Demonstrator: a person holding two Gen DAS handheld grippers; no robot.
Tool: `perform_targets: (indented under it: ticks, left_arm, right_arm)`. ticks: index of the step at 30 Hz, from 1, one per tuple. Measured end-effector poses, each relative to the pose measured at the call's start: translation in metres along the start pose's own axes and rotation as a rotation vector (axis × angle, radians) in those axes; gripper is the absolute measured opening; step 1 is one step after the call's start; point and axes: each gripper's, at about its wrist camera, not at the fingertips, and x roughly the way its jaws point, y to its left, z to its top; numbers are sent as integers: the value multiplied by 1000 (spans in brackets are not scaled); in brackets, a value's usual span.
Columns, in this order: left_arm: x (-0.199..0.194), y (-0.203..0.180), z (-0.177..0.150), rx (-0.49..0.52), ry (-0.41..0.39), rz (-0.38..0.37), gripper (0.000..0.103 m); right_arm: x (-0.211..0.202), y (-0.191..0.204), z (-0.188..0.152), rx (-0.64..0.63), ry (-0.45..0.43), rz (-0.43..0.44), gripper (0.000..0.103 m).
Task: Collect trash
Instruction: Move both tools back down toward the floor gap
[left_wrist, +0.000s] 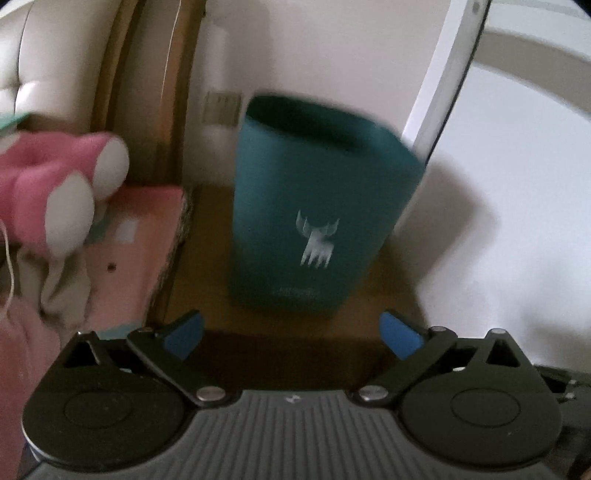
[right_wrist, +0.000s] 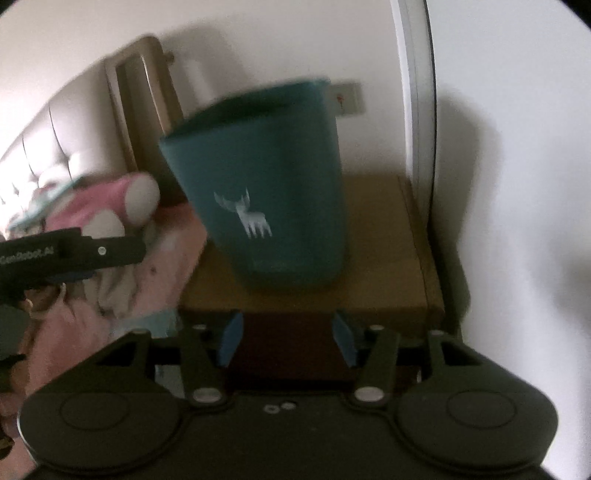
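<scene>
Jaws apart and empty on both the left gripper (left_wrist: 291, 334) and right gripper (right_wrist: 288, 339), they approach the teal wastebasket (left_wrist: 314, 206) on the wooden nightstand (right_wrist: 380, 258), likely needing to grasp it next.

Teal bin (left_wrist: 317, 206) with white deer print, pink plush toy (left_wrist: 55, 177), seemingly brown nightstand (right_wrist: 388, 266)

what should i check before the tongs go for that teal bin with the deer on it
1. Teal bin upright on the wooden stand: ok.
2. Left tongs open, nothing between them: ok.
3. Right tongs open and empty, narrower than the left: ok.
4. Bin mouth clear to take trash: cannot tell, inside is dark.
5. Pink plush toy apart from the bin: ok.
6. Trash located: not ok, none shows in either view.
</scene>
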Motion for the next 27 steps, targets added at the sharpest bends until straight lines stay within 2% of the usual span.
perform_targets:
  ticks: [11,20,23,27]
  left_arm:
    - [86,27,-171,-31,247,86,103]
    - [165,44,-321,11,467,125,102]
    - [187,46,-366,42,529,160,102]
    - [213,52,-420,74,602,140,102]
  right_arm:
    - [80,-35,-142,-28,205,-62,54]
    - [156,-65,-256,-11,362,-90,54]
    - [180,-74,-288,-5,402,-91,54]
    - [211,-81,-327,-25,449,-92,54]
